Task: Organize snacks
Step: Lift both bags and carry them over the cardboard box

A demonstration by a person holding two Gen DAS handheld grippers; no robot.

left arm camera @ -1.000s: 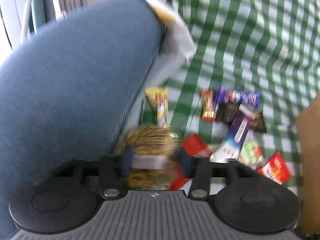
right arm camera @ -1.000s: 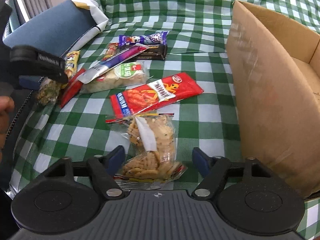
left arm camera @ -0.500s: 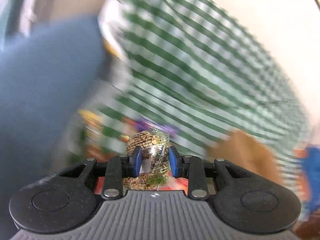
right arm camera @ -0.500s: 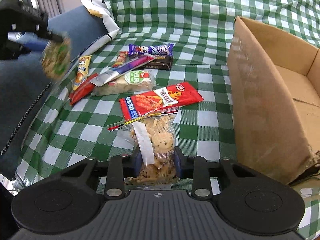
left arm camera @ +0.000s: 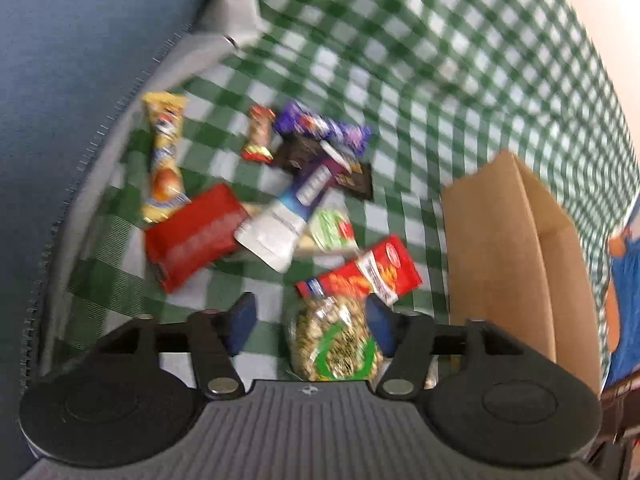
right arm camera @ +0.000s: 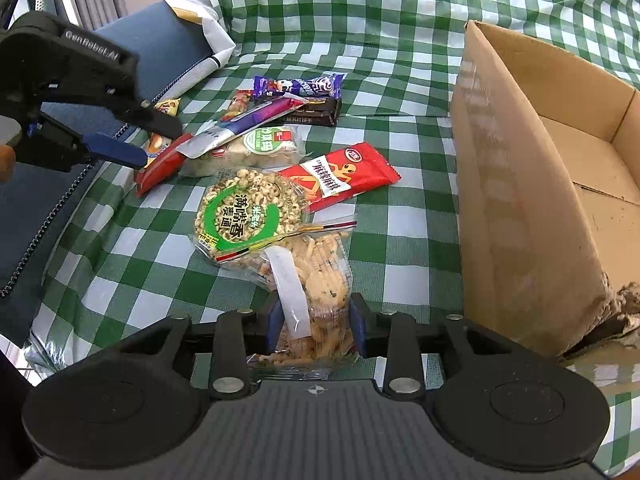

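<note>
A round clear pack of puffed grain with a green ring (right arm camera: 244, 212) lies on the green checked cloth (right arm camera: 400, 40), partly under the top of a clear cracker bag (right arm camera: 316, 276). My left gripper (right arm camera: 154, 144) hangs above and left of it, jaws opening, pads off the pack. In the left wrist view the grain pack (left arm camera: 336, 344) shows below and between the spread fingers, near the right one, of the left gripper (left arm camera: 311, 318). My right gripper (right arm camera: 314, 320) grips the cracker bag's lower end; its jaws are opening slightly, with the pads still on the bag.
An open cardboard box (right arm camera: 520, 200) stands on the right. A red peanut pack (right arm camera: 340, 176), a purple bar (right arm camera: 298, 84), a dark bar (right arm camera: 316, 112), a silver-purple sachet (right arm camera: 240, 128) and a green-label bag (right arm camera: 260, 146) lie behind. A blue cushion (right arm camera: 160, 48) borders the left.
The left gripper carried the grain pack from beside the cushion toward the middle and let it go onto the cloth. The right gripper closed on the cracker bag.
</note>
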